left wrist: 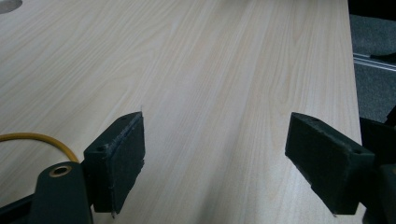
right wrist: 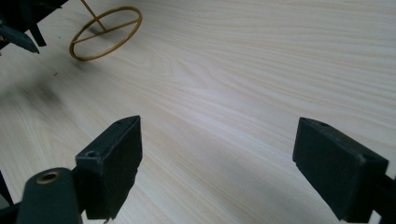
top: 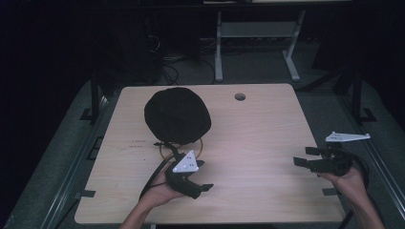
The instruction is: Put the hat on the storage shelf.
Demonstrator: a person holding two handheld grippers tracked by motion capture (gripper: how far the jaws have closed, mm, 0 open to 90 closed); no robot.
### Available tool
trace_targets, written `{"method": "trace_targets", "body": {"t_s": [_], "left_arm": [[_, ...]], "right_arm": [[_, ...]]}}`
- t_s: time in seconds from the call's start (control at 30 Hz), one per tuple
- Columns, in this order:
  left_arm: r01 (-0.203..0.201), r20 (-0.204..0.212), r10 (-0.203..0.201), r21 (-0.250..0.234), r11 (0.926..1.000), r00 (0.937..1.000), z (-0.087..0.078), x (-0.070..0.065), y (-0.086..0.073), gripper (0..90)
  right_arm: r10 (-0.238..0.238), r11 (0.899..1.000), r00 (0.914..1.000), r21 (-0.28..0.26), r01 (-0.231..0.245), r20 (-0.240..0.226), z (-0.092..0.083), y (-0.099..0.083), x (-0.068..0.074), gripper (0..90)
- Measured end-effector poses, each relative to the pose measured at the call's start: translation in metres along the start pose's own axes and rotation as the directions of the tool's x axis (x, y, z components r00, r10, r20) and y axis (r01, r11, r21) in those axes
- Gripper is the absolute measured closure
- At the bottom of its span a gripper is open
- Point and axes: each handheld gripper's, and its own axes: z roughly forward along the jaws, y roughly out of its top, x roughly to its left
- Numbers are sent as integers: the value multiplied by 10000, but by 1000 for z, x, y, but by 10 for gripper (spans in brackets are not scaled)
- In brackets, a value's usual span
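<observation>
A black rounded object like a cap or cloth mound (top: 177,115) rests on the far-left part of the wooden table (top: 248,143). A yellow ring (top: 168,149) lies just in front of it and also appears as the yellow ring (right wrist: 105,32) and as a yellow arc (left wrist: 42,139). My left gripper (top: 203,175) is held near the front left, close to the ring, its jaws wide apart with nothing between them (left wrist: 215,163). My right gripper (top: 305,156) hovers at the right edge, open and empty (right wrist: 217,170).
A round cable hole (top: 240,97) sits near the table's far edge. Beyond the table stand a white desk frame (top: 258,43) and cables on the grey floor. Bare wood stretches between the two grippers.
</observation>
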Motion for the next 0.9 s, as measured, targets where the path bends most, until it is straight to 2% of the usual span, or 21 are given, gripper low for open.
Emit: {"method": "trace_targets", "body": {"t_s": [0.33, 0.57, 0.73, 0.9], "left_arm": [[-16, 17, 16, 67, 10000, 10000, 1, 0, -1, 199], [-20, 45, 20, 101, 9999, 10000, 2, -1, -1, 199], [-11, 54, 11, 81, 10000, 10000, 2, -1, -1, 199], [21, 117, -22, 68, 10000, 9999, 3, -1, -1, 199]], "right_arm": [[41, 10000, 9999, 18, -42, 148, -4, -22, -1, 153], [275, 9996, 9995, -96, -273, 173, -8, -39, 0, 153], [133, 9997, 9996, -195, -128, 249, -12, -48, 7, 152], [-144, 9998, 9989, -145, 151, 435, -13, -55, 22, 150]]}}
